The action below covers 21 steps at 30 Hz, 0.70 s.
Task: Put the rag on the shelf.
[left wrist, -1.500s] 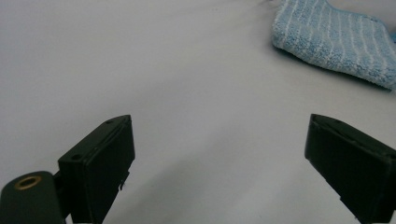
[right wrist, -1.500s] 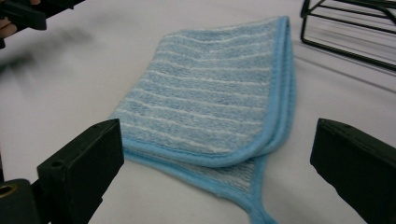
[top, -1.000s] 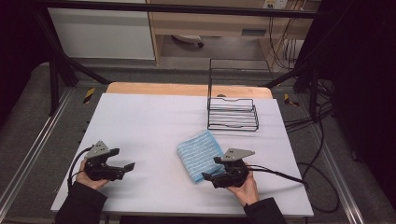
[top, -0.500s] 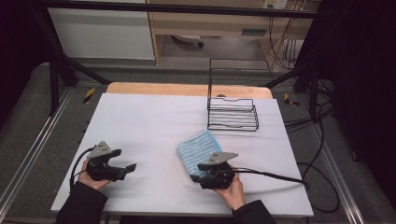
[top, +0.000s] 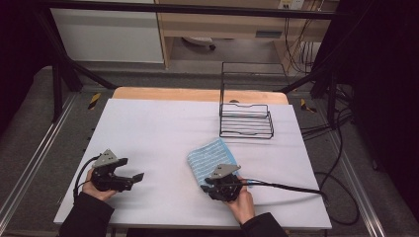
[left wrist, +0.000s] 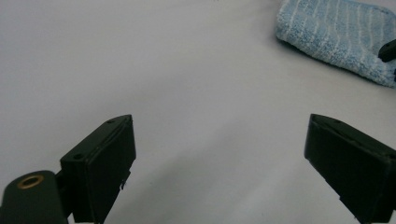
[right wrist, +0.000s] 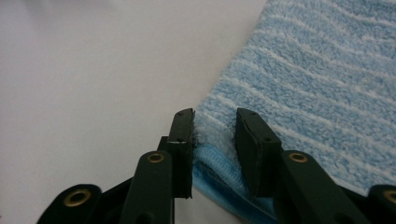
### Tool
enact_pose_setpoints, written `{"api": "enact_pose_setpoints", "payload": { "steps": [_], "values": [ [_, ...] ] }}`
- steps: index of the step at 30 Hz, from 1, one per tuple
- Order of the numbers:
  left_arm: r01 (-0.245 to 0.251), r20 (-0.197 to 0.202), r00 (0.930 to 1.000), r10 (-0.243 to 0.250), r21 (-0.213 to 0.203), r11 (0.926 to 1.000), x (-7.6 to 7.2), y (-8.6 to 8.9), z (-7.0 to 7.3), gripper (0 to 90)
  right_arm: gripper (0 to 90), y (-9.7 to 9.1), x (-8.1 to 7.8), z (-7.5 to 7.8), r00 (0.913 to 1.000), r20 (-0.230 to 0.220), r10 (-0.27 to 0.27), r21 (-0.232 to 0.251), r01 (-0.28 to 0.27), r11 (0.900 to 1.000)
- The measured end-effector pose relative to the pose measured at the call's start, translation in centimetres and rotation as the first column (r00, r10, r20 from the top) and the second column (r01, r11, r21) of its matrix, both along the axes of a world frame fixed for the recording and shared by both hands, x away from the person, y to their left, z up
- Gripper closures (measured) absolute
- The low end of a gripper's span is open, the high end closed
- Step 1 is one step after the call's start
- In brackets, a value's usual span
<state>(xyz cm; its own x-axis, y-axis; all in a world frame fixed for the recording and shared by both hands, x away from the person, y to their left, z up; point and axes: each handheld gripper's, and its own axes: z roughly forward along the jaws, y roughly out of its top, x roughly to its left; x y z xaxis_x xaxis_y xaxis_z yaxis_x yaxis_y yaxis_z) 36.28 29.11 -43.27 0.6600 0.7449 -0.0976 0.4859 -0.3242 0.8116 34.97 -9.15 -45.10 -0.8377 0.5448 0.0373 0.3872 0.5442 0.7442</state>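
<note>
Right hand-held gripper [right wrist: 214, 135]: jaws have just been closing and now pinch the near corner of the blue striped towel [right wrist: 322, 93], which lies flat on the white surface [top: 163, 128]. Left hand-held gripper [left wrist: 219, 154]: jaws spread, nothing between them. Wire rack [top: 245, 118] stands beyond the towel.

In the high view the right gripper [top: 213, 183] hides the towel's [top: 210, 157] near corner. The right gripper view cuts the towel [right wrist: 317, 93] off at the top and right edges; the left gripper view crops it [left wrist: 336, 35] at upper right.
</note>
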Motion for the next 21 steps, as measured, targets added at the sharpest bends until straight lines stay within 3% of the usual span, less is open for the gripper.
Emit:
{"api": "enact_pose_setpoints", "payload": {
  "steps": [5, 9, 16, 21],
  "values": [
    [-0.003, 0.002, 1.0000, 0.003, -0.005, 1.0000, 0.0, 0.1, 0.0, 9.0, 78.5, 0.0, -0.1, -0.1, 0.9999, 0.010, -0.014, 0.004, 0.014, 0.9999],
    [0.000, -0.011, 0.9999, 0.000, -0.002, 1.0000, 0.2, 0.0, -0.2, 9.3, 82.4, 0.1, 0.1, 0.0, 0.9990, -0.014, -0.042, 0.020, 0.042, 0.9989],
    [-0.005, -0.009, 0.9999, 0.005, -0.011, 0.9999, 0.2, 0.1, -0.2, 9.5, 83.3, 0.1, 0.2, 0.6, 0.9955, -0.061, -0.072, 0.072, 0.077, 0.9944],
    [-0.012, -0.008, 0.9999, 0.011, -0.009, 0.9999, 0.2, 0.2, -0.2, 9.5, 83.1, 0.9, -0.3, 0.9, 0.9944, -0.068, -0.081, 0.093, 0.087, 0.9918]
  ]
}}
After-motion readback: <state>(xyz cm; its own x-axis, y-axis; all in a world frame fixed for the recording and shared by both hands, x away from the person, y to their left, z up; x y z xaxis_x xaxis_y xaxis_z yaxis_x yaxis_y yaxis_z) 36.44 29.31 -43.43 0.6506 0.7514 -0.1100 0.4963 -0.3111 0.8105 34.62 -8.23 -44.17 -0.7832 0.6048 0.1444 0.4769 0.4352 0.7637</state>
